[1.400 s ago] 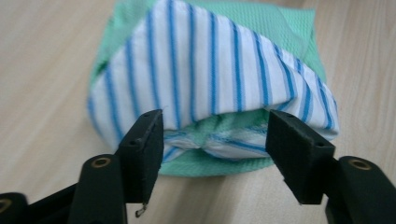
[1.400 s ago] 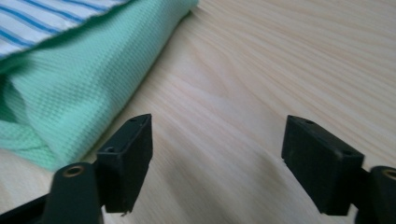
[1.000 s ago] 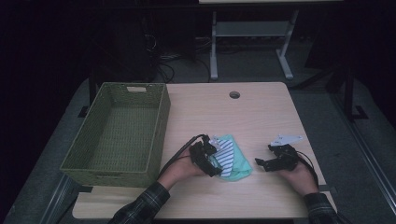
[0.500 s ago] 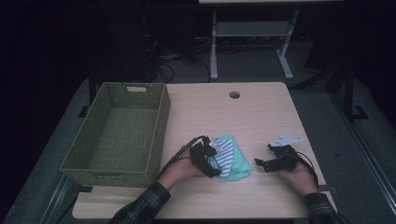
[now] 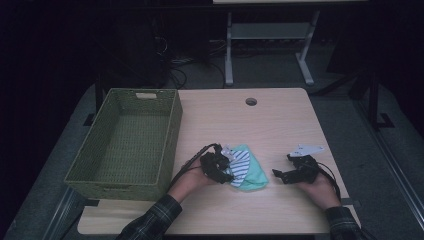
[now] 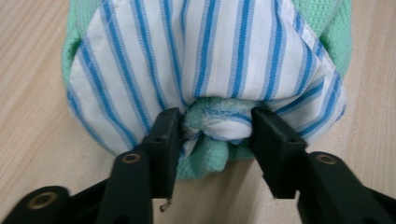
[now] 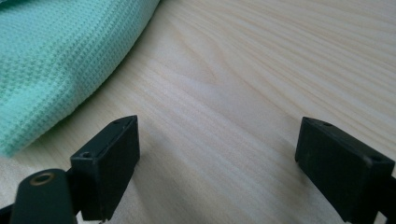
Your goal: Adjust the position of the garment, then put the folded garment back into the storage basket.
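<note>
Striped cloth (image 6: 205,60), white w/ blue stripes, lies bunched on top of a mint-green waffle cloth (image 5: 252,175); both sit on the wooden table (image 5: 280,125) near its front edge, between the two hands and just right of the green woven basket (image 5: 125,142), which holds nothing.

What's changed: the left gripper (image 6: 215,126) has just been closing, and its jaws now pinch a gathered wad of striped fabric w/ a bit of the green cloth caught in it. In the left gripper view both pads press into the bunch, fabric bulging between and below them. So the grab looks made, prob. the pick-up step is done and a lift comes next, likely toward the basket. Risk, as I judge it: the green layer is only partly caught and may drag or drop off.

Vs the earlier high-view frames: the bundle looks in the same spot and much the same shape, nothing lifted yet. Left hand sits at the same place at the cloth's left edge; only the jaw gap differs.

Right gripper (image 5: 286,176) rests on the table right of the cloths, apart from them. Its jaws stand wide apart w/ bare wood between, nothing held; the green cloth's edge lies off to the left in the right gripper view. It matches the earlier frames, no shift.
</note>
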### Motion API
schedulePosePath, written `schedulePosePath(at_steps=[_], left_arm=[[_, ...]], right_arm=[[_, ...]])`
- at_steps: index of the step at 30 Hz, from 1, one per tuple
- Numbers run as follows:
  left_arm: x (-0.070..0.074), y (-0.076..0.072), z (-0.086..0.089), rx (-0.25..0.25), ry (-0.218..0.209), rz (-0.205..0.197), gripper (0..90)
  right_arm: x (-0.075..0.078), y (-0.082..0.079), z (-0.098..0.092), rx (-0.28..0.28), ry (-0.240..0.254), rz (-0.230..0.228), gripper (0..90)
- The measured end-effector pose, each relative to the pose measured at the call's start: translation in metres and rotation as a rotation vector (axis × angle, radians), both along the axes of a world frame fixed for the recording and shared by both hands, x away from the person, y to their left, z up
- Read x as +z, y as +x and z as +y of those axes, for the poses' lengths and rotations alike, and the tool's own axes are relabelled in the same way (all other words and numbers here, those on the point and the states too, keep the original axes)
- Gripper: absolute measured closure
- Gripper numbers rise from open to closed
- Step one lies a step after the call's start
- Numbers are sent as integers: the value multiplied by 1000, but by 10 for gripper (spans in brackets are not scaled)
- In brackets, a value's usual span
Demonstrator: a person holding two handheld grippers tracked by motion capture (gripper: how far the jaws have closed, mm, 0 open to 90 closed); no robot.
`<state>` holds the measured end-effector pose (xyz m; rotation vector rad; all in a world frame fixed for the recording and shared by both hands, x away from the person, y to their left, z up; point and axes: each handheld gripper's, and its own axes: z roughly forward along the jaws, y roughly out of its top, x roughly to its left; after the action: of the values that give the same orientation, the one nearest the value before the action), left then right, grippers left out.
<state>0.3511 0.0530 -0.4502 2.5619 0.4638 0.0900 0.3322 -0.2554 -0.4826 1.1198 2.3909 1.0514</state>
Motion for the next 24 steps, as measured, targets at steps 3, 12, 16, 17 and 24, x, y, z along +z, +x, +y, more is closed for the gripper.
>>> schedulePosePath(at_steps=[3, 12, 16, 17, 24], left_arm=[[0, 2, 1, 2, -3, 0, 592], [1, 3, -1, 4, -6, -1, 754], [2, 3, -3, 4, 5, -4, 782], [2, 3, -2, 7, 2, -4, 786], [8, 3, 0, 1, -31, 11, 794]], right_arm=[[0, 0, 0, -2, 1, 1, 134], [0, 0, 0, -3, 2, 2, 134], [0, 0, 0, -3, 1, 2, 134], [0, 0, 0, -3, 1, 1, 134], [0, 0, 0, -3, 0, 0, 134]])
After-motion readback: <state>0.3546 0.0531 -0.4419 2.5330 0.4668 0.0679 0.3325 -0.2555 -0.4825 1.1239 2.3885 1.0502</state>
